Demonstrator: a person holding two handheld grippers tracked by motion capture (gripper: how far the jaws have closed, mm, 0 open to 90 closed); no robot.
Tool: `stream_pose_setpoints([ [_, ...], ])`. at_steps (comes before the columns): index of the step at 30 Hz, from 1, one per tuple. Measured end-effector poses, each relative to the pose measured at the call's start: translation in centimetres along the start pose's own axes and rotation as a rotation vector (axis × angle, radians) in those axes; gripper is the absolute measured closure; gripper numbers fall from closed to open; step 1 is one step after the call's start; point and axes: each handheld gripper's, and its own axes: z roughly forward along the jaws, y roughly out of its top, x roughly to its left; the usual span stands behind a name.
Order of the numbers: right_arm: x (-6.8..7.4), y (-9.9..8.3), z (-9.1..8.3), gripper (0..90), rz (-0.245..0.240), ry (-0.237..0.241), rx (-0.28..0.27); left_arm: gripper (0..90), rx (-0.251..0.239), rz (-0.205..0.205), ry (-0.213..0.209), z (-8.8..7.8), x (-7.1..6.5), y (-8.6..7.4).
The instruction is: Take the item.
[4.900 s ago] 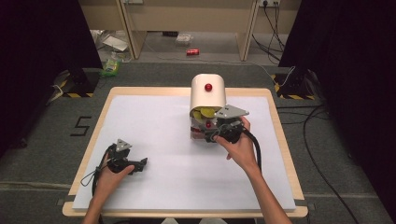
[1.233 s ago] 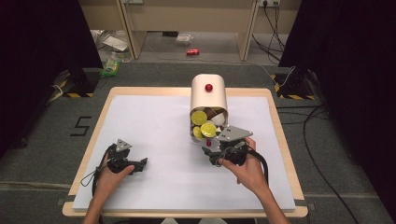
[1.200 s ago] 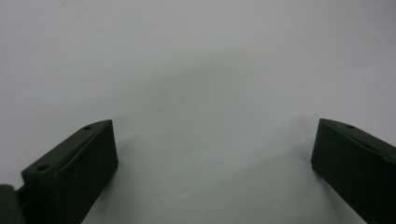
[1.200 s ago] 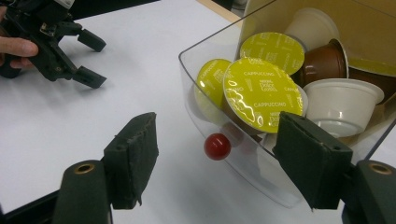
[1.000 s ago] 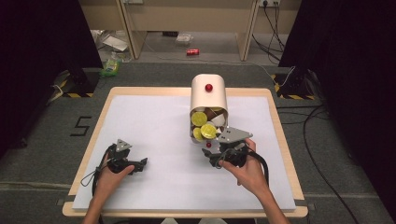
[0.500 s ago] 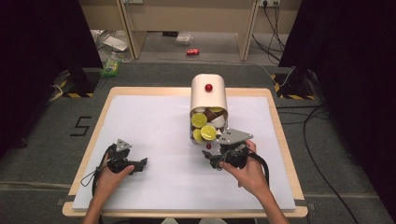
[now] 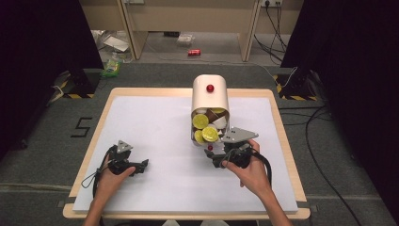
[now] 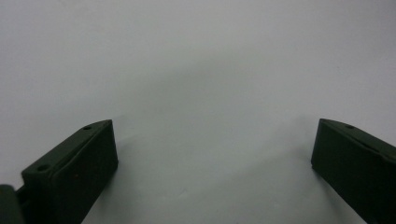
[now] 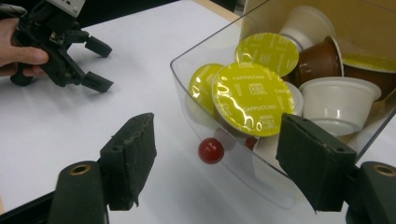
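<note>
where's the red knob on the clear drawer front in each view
high view: the red knob sits on the pulled-out drawer, just left of the right tool.
left gripper view: not in it; white table cover between open jaws.
right gripper view: low centre, between the jaws, under the yellow capsule lid.
shared landmark: the yellow capsule lids.

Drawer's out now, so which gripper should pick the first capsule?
Right, probably. The right gripper sits open at the clear drawer, just below the yellow-lidded capsule. The left gripper rests far off on the white mat.
</note>
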Motion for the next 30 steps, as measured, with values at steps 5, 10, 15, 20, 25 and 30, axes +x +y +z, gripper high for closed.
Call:
stream_pose_setpoints([
  [5, -0.1, 0.4, -0.2, 28.0, 0.004, -0.012, -0.020, 0.0, 0.000, 0.000, 0.000, 0.0, 0.0, 0.0],
  [10, -0.4, 0.8, -0.1, 27.9, 0.015, -0.025, -0.035, 0.0, 0.000, 0.000, 0.000, 0.0, 0.0, 0.0],
  [15, -0.8, 1.5, 0.2, 28.0, 0.041, -0.042, -0.048, 0.0, 0.000, 0.000, 0.000, 0.0, 0.0, 0.0],
  [20, -1.2, 2.3, 0.7, 28.1, 0.055, -0.044, -0.062, 0.0, 0.000, 0.000, 0.000, 0.0, 0.0, 0.0],
  [25, -1.4, 2.6, 1.5, 28.1, 0.069, -0.041, -0.048, 0.0, 0.000, 0.000, 0.000, 0.0, 0.0, 0.0],
  [30, -1.7, 2.7, 2.1, 28.1, 0.084, -0.042, -0.039, 0.0, -0.001, 0.000, 0.000, 0.0, 0.0, 0.0],
])
